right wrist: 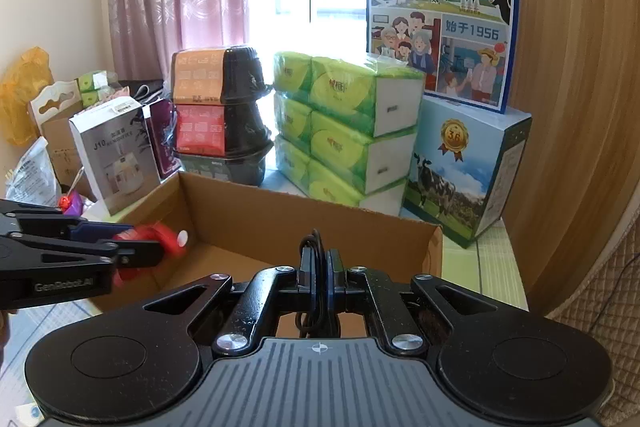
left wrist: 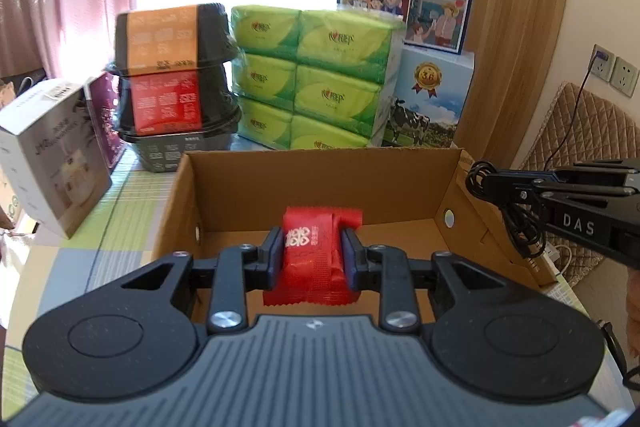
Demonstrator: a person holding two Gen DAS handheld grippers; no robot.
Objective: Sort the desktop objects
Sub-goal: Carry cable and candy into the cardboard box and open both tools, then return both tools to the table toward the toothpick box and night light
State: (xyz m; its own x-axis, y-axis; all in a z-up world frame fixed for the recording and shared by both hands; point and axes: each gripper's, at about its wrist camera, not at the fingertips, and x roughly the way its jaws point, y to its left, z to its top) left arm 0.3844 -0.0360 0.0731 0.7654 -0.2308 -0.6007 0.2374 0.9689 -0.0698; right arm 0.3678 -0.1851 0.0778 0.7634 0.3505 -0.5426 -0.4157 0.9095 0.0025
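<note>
Red packet (left wrist: 311, 254) between left hand-held gripper (left wrist: 310, 247) fingers.

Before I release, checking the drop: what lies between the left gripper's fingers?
A red packet, clamped by the left gripper above the cardboard box, in the left wrist view.

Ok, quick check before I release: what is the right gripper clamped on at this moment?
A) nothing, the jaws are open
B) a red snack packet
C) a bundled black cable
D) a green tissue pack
C: the right gripper is shut on the black cable, held over the cardboard box; the red packet sits in the left gripper instead.
</note>
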